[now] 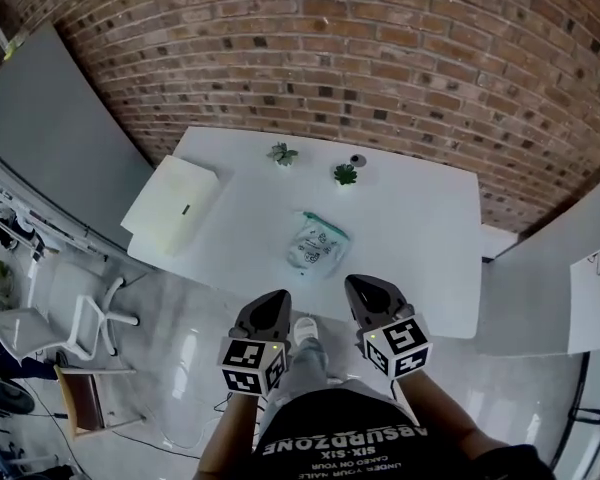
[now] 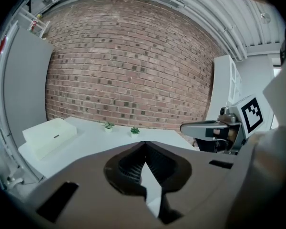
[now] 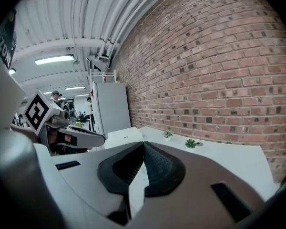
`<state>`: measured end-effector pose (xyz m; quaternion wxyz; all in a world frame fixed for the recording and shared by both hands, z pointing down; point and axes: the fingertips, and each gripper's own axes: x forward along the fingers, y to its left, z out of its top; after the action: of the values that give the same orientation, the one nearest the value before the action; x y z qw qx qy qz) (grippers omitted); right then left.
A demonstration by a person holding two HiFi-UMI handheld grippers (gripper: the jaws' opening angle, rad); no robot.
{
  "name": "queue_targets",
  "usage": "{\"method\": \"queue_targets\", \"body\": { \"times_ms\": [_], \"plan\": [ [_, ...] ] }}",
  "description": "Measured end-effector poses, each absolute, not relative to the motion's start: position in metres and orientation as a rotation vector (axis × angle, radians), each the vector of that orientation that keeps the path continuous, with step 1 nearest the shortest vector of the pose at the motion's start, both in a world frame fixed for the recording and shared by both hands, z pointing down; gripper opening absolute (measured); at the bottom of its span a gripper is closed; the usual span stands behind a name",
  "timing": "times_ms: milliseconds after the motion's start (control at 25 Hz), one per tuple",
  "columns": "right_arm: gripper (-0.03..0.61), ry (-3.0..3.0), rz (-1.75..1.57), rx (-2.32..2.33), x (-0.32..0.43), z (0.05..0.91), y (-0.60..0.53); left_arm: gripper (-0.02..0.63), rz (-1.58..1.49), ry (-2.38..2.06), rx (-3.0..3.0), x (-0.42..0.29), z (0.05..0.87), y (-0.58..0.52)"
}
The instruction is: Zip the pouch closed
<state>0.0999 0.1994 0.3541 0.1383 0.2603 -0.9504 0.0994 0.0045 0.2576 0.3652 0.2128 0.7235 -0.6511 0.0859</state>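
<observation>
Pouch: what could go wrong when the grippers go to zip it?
Both the left gripper and right gripper are shut; arriving so, they would shove the pouch, not grasp it. The pouch lies loose near the front edge of the table, so an unsteadied pull may drag it off.

White table (image 1: 420,228) against brick wall (image 1: 380,48). Flat white box (image 1: 172,206) on its left corner. Left potted plant (image 1: 282,153) and right potted plant (image 1: 345,174) near far edge. White chair (image 1: 80,318) on floor.
</observation>
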Motion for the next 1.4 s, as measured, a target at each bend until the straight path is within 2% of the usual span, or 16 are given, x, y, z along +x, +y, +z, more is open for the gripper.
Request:
{"method": "queue_targets", "body": {
  "times_ms": [400, 560, 760, 960, 1400],
  "plan": [
    [0.005, -2.696, 0.364, 0.703, 0.051, 0.368, 0.129, 0.006, 0.269, -1.746, 2.035, -0.042, 0.37, 0.175],
    [0.068, -2.673, 0.377, 0.706, 0.037, 0.374, 0.105, 0.009, 0.291, -1.711, 2.063, -0.054, 0.374, 0.148],
    [0.077, -2.643, 0.391, 0.744, 0.029, 0.382, 0.079, 0.086, 0.348, -1.646, 2.102, -0.062, 0.383, 0.122],
    [0.078, -2.625, 0.387, 0.742, 0.017, 0.389, 0.059, 0.128, 0.399, -1.575, 2.128, -0.078, 0.394, 0.097],
    [0.089, -2.565, 0.36, 0.699, -0.001, 0.413, 0.031, 0.14, 0.546, -1.448, 2.204, -0.092, 0.419, 0.055]
  ]
}}
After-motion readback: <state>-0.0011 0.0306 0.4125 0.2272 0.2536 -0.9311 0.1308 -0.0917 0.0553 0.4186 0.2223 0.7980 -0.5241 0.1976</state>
